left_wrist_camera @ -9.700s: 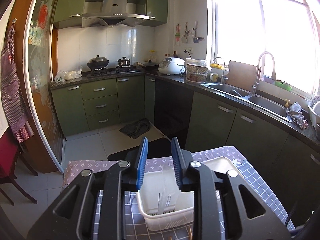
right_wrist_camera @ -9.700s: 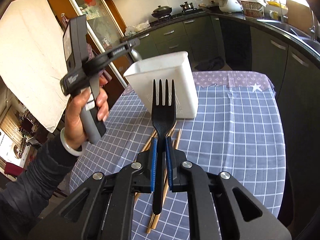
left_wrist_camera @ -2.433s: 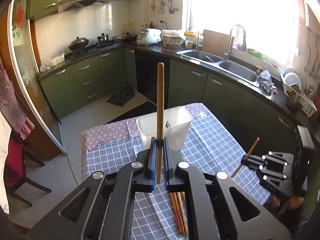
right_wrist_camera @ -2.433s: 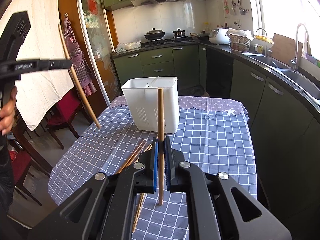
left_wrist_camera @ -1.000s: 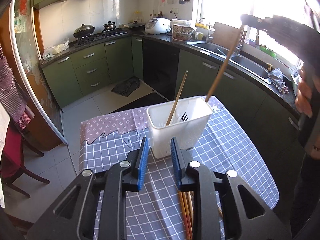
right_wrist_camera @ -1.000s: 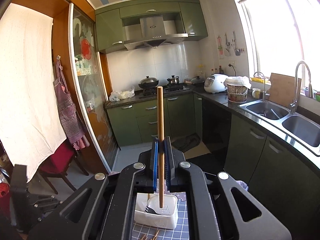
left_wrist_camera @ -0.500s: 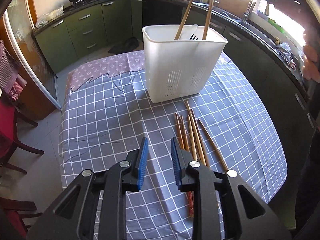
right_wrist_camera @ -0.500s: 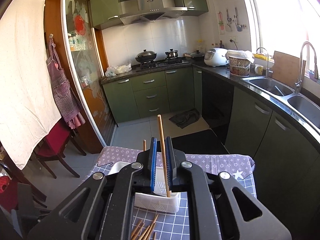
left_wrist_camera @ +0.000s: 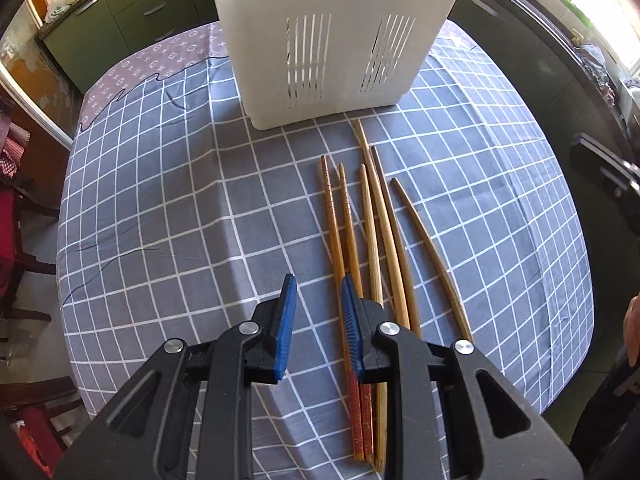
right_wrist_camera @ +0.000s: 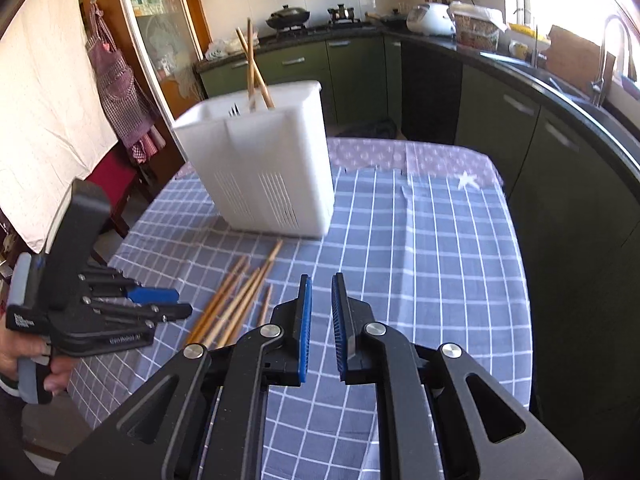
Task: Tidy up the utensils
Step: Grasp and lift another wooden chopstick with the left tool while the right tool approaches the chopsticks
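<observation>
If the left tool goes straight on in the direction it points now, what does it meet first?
Probably the checked tablecloth, just left of the loose chopsticks; nothing lies between the open left tool and the cloth.

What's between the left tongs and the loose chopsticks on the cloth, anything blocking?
Nothing visible. The left tongs hang open and empty right above the near ends of the six loose chopsticks on the checked tablecloth. The white utensil caddy stands beyond the chopsticks' far tips, out of the way.

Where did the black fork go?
In the right wrist view its tines poke up inside the white basket, beside two standing chopsticks, left of centre.
</observation>
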The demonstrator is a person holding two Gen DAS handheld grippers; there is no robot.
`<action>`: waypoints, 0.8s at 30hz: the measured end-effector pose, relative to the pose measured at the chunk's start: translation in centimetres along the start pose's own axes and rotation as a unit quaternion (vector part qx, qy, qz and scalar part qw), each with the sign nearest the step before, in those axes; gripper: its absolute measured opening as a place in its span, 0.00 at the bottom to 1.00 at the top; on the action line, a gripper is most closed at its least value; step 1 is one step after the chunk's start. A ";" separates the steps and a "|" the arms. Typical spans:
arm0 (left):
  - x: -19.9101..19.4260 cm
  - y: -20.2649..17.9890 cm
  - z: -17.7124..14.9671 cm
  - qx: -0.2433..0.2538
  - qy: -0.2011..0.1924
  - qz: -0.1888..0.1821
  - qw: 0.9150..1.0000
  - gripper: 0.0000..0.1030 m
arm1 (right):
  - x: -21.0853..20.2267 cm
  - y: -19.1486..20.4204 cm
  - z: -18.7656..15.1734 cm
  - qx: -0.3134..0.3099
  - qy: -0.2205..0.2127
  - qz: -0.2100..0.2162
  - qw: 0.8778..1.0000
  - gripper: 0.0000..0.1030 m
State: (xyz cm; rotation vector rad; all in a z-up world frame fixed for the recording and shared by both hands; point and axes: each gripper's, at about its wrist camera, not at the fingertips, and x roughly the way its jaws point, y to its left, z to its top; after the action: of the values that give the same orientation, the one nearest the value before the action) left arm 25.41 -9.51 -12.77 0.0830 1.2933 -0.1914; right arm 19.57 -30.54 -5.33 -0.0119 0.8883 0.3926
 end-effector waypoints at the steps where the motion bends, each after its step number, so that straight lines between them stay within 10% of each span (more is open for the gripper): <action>1: 0.3 -0.1 0.2 0.001 0.002 0.003 1.000 0.22 | 0.6 -0.4 -0.8 0.005 0.008 0.002 1.000 0.11; 24: 3.0 -3.8 1.6 0.043 0.036 0.044 0.997 0.09 | 2.2 -1.1 -2.0 0.007 0.038 0.012 0.999 0.24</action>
State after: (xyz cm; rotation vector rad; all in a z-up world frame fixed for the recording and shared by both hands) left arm 27.05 -13.77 -15.04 0.2220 1.3500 -0.1706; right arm 19.68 -31.18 -8.40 -0.0032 0.9662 0.4114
